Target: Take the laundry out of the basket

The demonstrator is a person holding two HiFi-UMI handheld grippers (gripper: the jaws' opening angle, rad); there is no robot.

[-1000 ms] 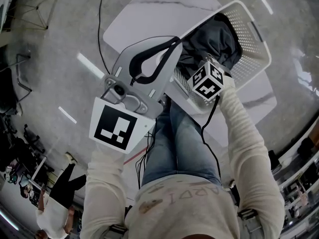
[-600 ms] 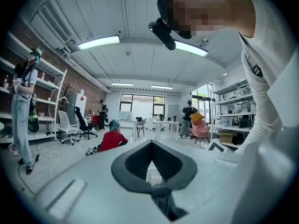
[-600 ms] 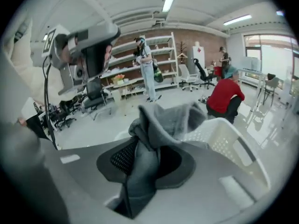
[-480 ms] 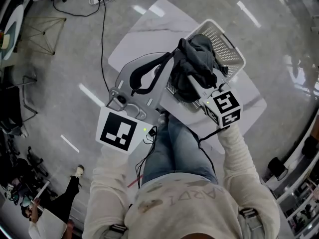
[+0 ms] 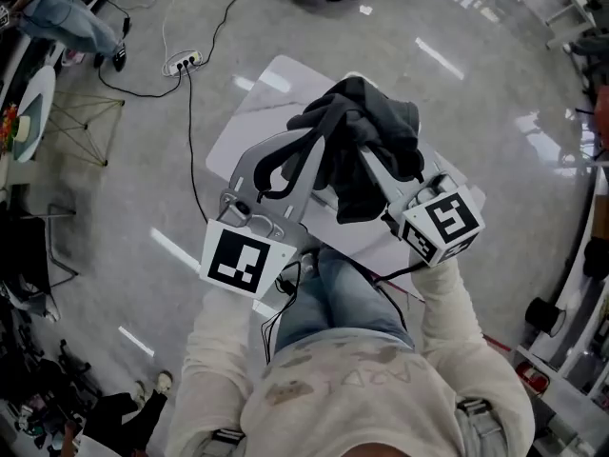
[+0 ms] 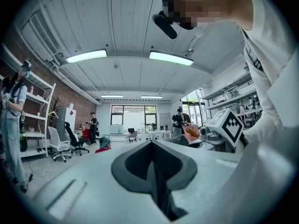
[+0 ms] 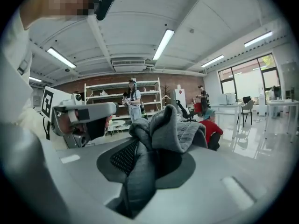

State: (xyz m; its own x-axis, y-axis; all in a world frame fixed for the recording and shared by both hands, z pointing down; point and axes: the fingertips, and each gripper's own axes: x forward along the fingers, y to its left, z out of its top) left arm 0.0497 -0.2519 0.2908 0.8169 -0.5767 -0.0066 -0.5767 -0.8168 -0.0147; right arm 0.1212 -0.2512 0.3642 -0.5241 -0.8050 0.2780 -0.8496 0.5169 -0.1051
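Gripping a dark grey garment (image 7: 163,129) between clenched jaws, the right claw (image 7: 147,167) holds the laundry well above a white table (image 5: 262,89). The left claw (image 6: 152,167) is pressed shut on nothing.

In the head view the garment (image 5: 366,136) is bunched over and beyond the tips of the right claw (image 5: 354,127). From there it trails back along that claw's length toward the person, so its long axis runs with the jaws, not across them. A loose tail hangs off the claw's inner side.

The left claw (image 5: 319,139) lies just beside the bundle, on the cloth's left edge. Whether they touch cannot be told, as the folds hide the seam between them. It is the nearer free tool, should a second grip be wanted on the hanging end.

The basket cannot be made out under the cloth (the bundle covers that part of the table). The garment looks fully clear of it, and the step in hand is probably carrying it aside to set it down.
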